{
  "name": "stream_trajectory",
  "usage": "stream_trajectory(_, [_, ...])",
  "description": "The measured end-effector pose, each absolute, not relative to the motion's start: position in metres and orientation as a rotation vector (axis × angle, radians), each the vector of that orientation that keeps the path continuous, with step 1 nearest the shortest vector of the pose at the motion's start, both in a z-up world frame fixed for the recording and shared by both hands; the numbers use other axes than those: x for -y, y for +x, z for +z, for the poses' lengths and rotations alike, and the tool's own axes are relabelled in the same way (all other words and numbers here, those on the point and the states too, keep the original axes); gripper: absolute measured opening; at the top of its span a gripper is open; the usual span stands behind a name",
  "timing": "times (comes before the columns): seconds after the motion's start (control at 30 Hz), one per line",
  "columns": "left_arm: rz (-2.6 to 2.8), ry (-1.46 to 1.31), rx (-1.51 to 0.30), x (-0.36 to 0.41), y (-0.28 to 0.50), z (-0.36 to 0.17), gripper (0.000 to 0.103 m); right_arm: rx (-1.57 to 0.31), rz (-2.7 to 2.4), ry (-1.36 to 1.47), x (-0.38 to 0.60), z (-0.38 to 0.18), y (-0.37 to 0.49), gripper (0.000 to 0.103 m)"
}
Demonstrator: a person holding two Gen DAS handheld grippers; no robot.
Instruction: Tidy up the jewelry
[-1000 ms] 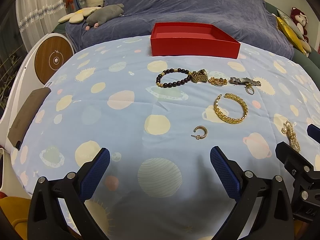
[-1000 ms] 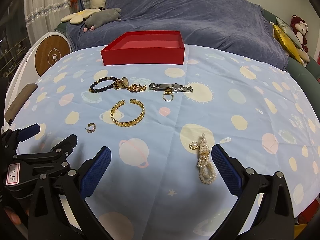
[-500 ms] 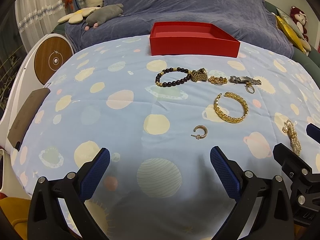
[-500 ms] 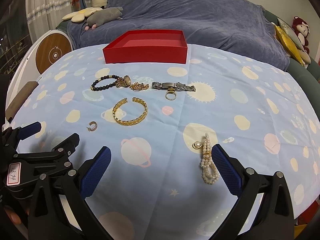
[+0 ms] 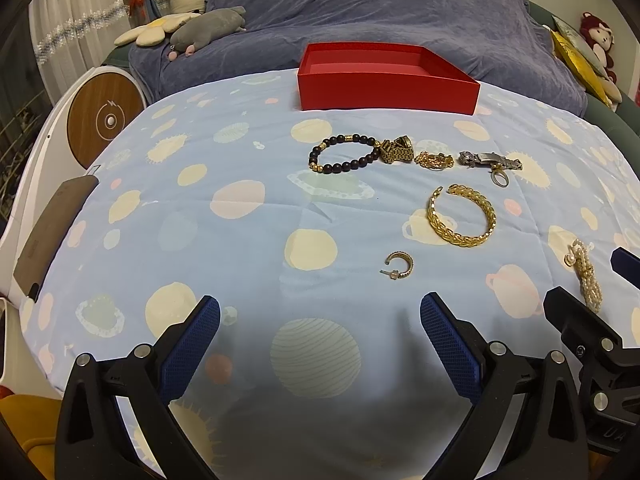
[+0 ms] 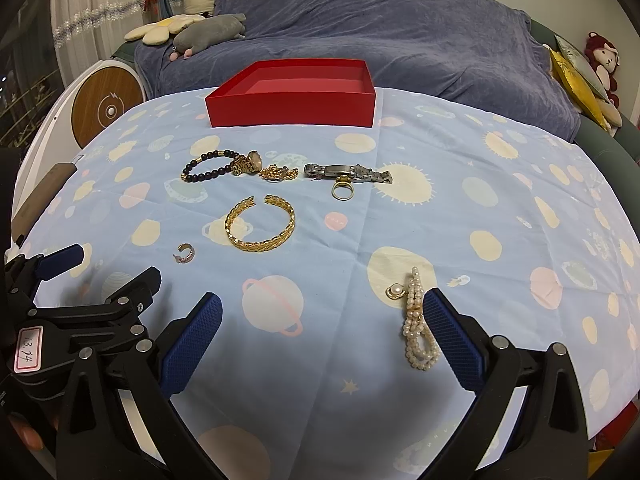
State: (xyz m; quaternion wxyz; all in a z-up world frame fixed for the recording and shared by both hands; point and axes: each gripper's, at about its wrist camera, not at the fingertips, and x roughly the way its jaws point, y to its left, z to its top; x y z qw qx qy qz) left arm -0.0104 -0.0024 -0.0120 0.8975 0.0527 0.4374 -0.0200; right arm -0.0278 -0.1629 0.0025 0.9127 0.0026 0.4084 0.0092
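Observation:
An open red box point(image 5: 384, 76) point(image 6: 292, 96) stands at the far side of the table. In front of it lie a dark bead bracelet point(image 5: 344, 154) point(image 6: 208, 166), a gold watch point(image 5: 398, 150) point(image 6: 248, 164), a gold chain point(image 5: 434, 160), a silver watch point(image 6: 348, 172), a ring point(image 6: 342, 191), a gold bangle point(image 5: 460, 216) point(image 6: 260, 228), a small hoop earring point(image 5: 398, 266) point(image 6: 185, 253) and a pearl strand point(image 6: 416, 320) point(image 5: 586, 276). My left gripper point(image 5: 320, 320) is open and empty, short of the earring. My right gripper point(image 6: 322, 316) is open; its right finger point(image 6: 452, 336) is beside the pearls.
The table wears a blue cloth with planet prints point(image 5: 240, 200). A blue-covered sofa point(image 6: 380, 32) with plush toys point(image 6: 208, 32) stands behind it. A white round device with a wooden face point(image 5: 106, 120) stands at the left edge.
Both grippers have moved slightly forward over the table. The jewelry has not moved and both stay open.

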Motion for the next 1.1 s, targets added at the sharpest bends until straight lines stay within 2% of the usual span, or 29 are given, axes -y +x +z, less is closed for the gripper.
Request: stream_trajectory(1.1, [-0.043, 0.101, -0.915, 0.0025, -0.0090, -0.0155, 0.098, -0.844, 0.020, 0.007, 0.1631, 0.0020, -0.0273, 0.098])
